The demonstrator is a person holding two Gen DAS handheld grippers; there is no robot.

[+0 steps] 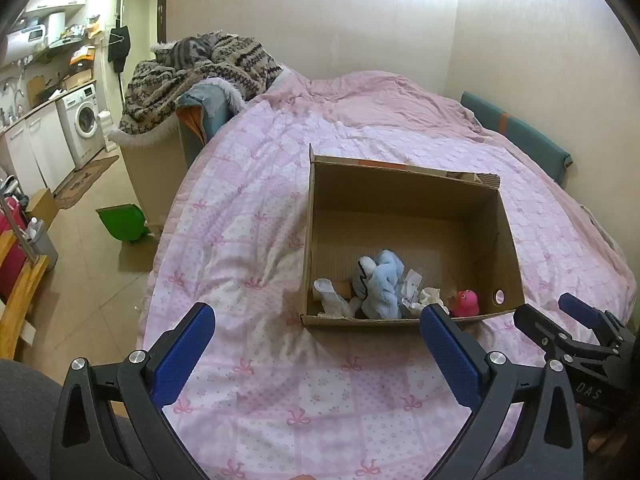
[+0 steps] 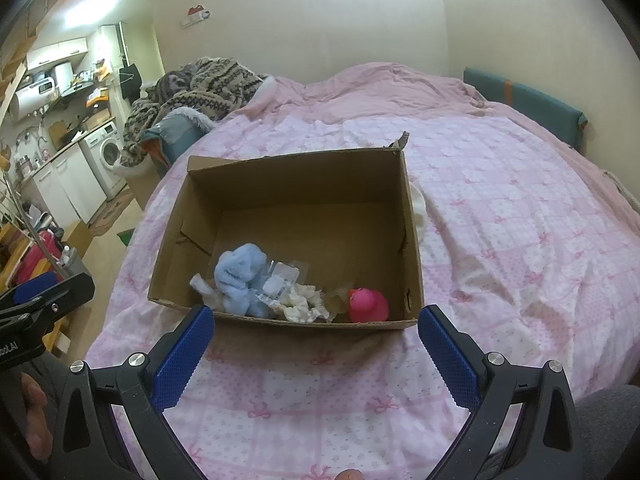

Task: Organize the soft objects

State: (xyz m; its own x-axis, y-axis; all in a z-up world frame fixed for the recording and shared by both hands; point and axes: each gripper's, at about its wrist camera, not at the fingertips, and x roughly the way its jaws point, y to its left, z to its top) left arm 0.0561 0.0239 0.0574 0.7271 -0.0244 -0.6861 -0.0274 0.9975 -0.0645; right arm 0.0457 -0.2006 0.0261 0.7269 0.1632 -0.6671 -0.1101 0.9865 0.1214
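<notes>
Pink bedspread (image 1: 280, 380); both jaws wide, empty.

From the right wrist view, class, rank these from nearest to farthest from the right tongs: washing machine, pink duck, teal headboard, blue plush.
1. Pink duck, box's near right corner, just ahead of the right tongs.
2. Blue plush, box's near left.
3. Washing machine and teal headboard: both far off, too close to call.
</notes>
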